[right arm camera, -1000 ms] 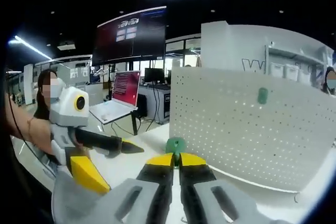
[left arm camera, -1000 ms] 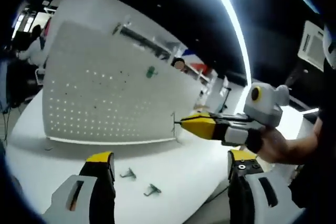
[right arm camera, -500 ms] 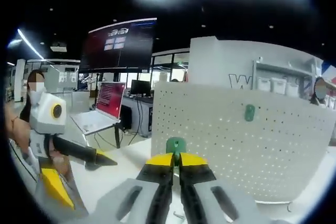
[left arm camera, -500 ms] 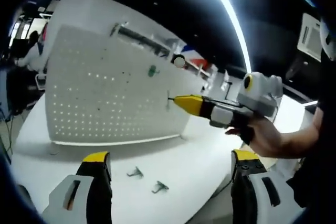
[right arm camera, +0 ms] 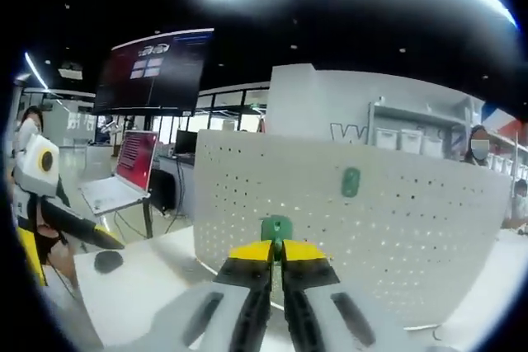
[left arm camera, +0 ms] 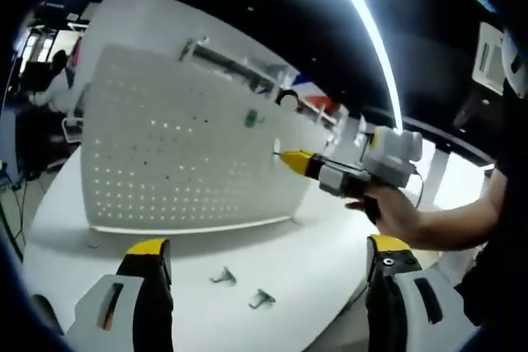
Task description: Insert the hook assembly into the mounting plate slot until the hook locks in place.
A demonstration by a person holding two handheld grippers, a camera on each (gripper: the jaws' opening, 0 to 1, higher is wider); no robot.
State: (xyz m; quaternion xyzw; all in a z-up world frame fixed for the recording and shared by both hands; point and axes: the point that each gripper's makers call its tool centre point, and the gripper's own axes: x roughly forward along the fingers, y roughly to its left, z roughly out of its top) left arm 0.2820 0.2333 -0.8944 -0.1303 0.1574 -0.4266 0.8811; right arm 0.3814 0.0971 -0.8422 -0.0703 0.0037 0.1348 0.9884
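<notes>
The white perforated mounting plate [left arm camera: 181, 162] stands upright on the white table [left arm camera: 313, 261], with a green hook [left arm camera: 253, 119] hanging on it. My right gripper [left arm camera: 286, 155] reaches in from the right, its yellow tip close in front of the plate's right part. In the right gripper view, the right gripper [right arm camera: 277, 246] is shut on a green hook assembly [right arm camera: 276, 227], which points at the plate [right arm camera: 396, 237] below the mounted green hook [right arm camera: 351, 181]. My left gripper [left arm camera: 267, 246] is open over the table with nothing between its jaws. It also appears at the left [right arm camera: 70, 241].
Two small metal hooks [left arm camera: 223, 277] [left arm camera: 262, 298] lie on the table in front of the plate. A person's hand [left arm camera: 396, 216] holds the right gripper. A laptop [right arm camera: 124, 175] and a mouse [right arm camera: 107, 261] sit to the plate's left. Shelving stands behind the plate.
My right gripper has carried the green hook assembly up and in toward the plate, from beside its right edge to in front of its face. The left gripper stays open.
</notes>
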